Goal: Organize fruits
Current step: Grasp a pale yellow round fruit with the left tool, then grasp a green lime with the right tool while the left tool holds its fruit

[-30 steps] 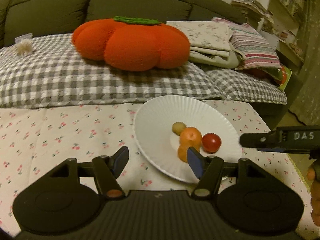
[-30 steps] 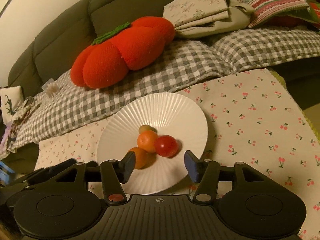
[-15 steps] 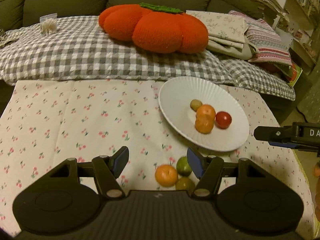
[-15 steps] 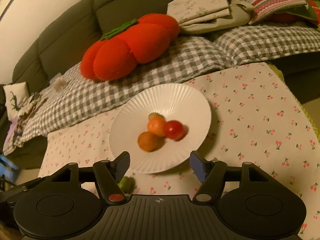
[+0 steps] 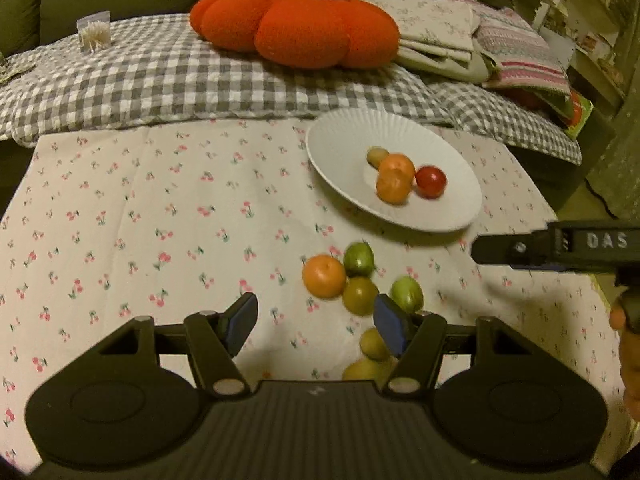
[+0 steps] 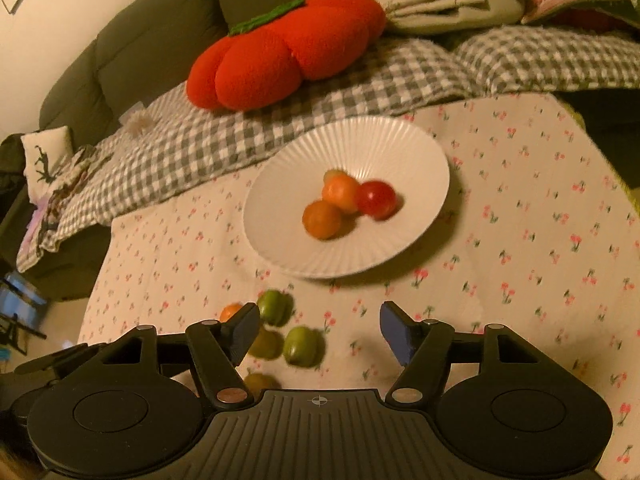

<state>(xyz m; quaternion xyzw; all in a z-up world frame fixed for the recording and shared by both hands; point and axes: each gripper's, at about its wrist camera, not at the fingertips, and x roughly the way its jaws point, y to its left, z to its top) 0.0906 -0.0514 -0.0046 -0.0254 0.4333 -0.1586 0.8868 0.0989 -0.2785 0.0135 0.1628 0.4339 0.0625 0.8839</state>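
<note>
A white ribbed plate [image 5: 344,148] [image 6: 404,148] on the cherry-print cloth holds two oranges [image 5: 394,186], a red tomato [image 5: 430,181] [image 6: 375,198] and a small olive-green fruit [image 5: 377,156]. Loose fruit lies in front of it: an orange [image 5: 324,276], green fruits [image 5: 359,259] [image 5: 406,293] [image 6: 301,345] and several yellowish ones [image 5: 374,344]. My left gripper [image 5: 314,326] is open and empty above the loose fruit. My right gripper [image 6: 316,334] is open and empty; it also shows at the right of the left wrist view [image 5: 556,246].
A sofa with a grey checked cover [image 5: 160,76] runs behind the table. On it lie a big orange pumpkin cushion [image 5: 296,24] [image 6: 284,52], folded blankets [image 5: 440,36] and a small box of toothpicks [image 5: 94,32]. The table's right edge [image 5: 560,216] drops to the floor.
Both grippers have pulled back and up from the plate. The plate looks farther off and the loose fruit in front of it has come into view. Both stay open.
</note>
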